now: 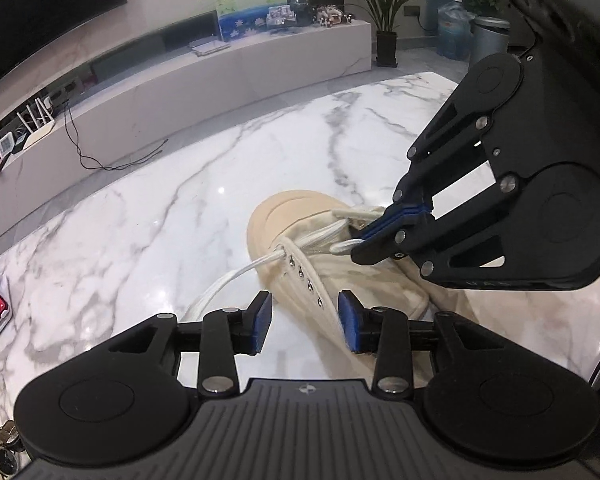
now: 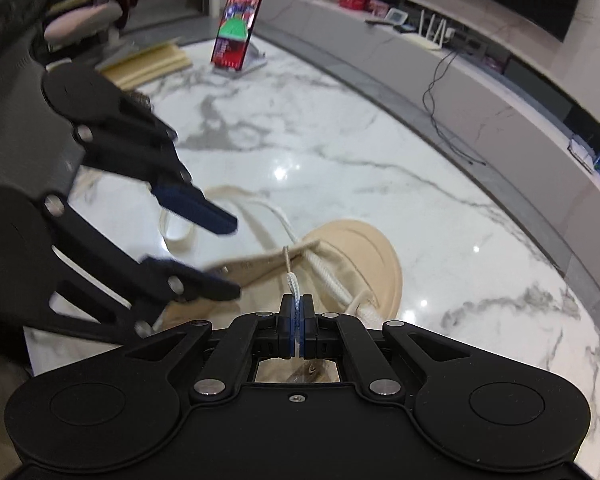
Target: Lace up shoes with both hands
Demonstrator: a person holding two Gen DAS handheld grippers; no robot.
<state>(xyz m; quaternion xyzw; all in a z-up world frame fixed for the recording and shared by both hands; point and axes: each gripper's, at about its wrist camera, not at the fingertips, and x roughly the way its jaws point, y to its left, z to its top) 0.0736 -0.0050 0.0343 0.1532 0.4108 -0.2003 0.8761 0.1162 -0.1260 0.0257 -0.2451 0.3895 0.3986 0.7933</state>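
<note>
A cream canvas shoe [image 1: 284,216] lies on the white marble table [image 1: 160,184], its toe pointing away from me. A white lace [image 1: 236,276] runs out of the front eyelets to the left. My left gripper [image 1: 304,320] is open, and the shoe's eyelet strip [image 1: 306,276] passes between its blue pads close to the right one, not pinched. My right gripper [image 1: 360,240] comes in from the right, shut on a loop of the lace over the tongue. In the right wrist view, the right gripper [image 2: 296,312] pinches the lace end [image 2: 291,284] above the shoe [image 2: 364,256]; the left gripper [image 2: 236,258] stands open at the left.
A phone on a stand [image 2: 238,28] stands at the table's far end, with pale wooden slats [image 2: 152,60] beside it. A long low media bench [image 1: 228,76] with cables runs past the table edge. A wristwatch [image 1: 4,452] lies near the table's corner.
</note>
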